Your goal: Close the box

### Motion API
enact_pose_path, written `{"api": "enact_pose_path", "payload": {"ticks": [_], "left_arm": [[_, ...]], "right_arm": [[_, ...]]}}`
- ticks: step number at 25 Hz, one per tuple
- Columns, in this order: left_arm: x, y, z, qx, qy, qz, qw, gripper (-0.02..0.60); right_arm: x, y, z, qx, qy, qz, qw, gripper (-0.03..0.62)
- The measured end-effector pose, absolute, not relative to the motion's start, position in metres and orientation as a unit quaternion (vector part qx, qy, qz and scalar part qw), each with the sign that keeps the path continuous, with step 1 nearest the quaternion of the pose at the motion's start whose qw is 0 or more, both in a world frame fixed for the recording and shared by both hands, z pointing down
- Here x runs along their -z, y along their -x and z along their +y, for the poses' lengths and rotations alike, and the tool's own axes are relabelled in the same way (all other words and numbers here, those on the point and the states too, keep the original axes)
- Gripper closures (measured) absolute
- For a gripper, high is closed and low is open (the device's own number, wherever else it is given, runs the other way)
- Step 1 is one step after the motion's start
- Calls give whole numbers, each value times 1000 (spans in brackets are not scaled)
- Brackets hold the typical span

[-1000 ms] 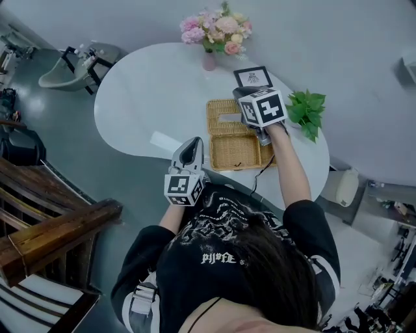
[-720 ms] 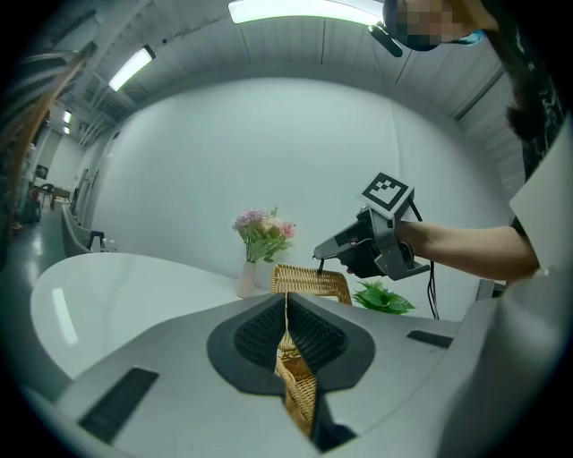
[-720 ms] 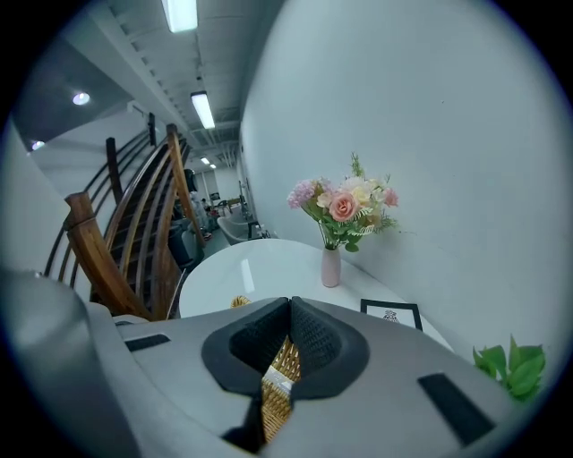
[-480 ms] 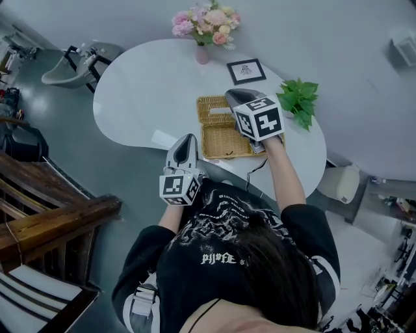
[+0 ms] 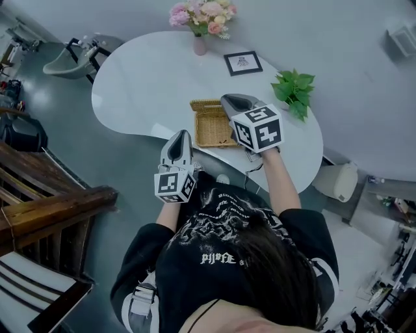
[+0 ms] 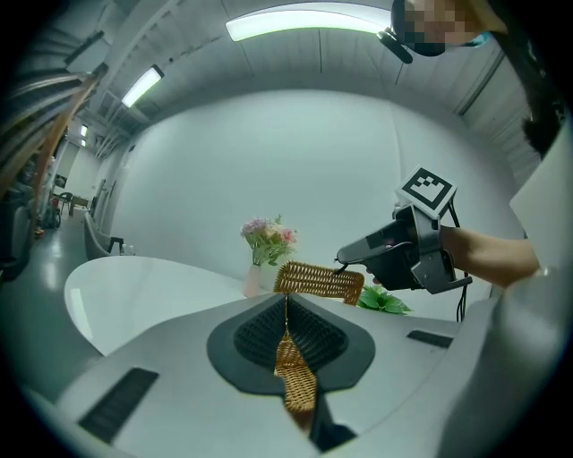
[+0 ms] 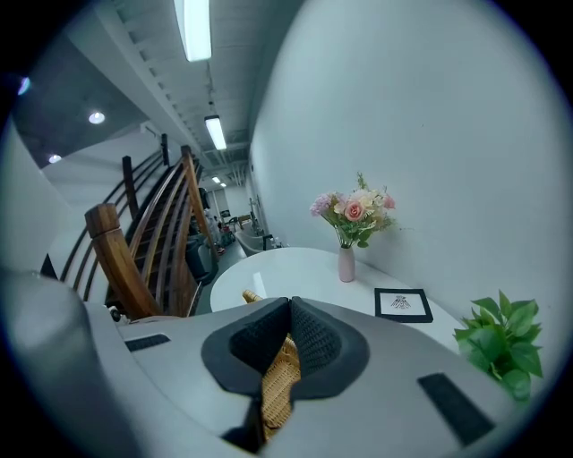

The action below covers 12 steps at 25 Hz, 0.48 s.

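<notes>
Head view: the wicker box [image 5: 207, 130] sits at 12 o'clock by the near edge of the table [image 5: 143, 84]. Its lid [image 6: 318, 280], flat open a second ago, now stands raised, so closing seems half done. Right gripper [image 5: 229, 101], arm stretched toward 11 o'clock, pinches the lid; left gripper [image 5: 181, 133], tucked close, seems clamped on the box's rim.

Lighting: cool, even, from ceiling strip lights [image 6: 304, 22]; shadows soft. Gripper views fisheye-bent, corners black; focus sharp.

Golden-brown woven box [image 5: 209, 127], white table [image 5: 146, 84], pink flowers [image 5: 203, 9], green plant [image 5: 294, 90]
</notes>
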<state>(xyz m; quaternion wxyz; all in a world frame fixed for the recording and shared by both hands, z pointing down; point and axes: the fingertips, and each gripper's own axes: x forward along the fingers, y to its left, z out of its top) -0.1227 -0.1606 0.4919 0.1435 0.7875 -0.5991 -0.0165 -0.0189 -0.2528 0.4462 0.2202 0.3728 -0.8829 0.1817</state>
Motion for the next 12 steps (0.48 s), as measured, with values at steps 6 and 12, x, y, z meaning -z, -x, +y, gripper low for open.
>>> {"api": "enact_pose_path", "payload": {"ticks": [6, 12], "left_arm": [[-494, 117, -144, 11, -782, -607, 141, 557], [-497, 118, -130, 10, -773, -619, 139, 557]], "right_arm": [[-451, 15, -229, -190, -364, -886, 216, 559], [-463, 12, -205, -213, -346, -889, 212, 560]]}}
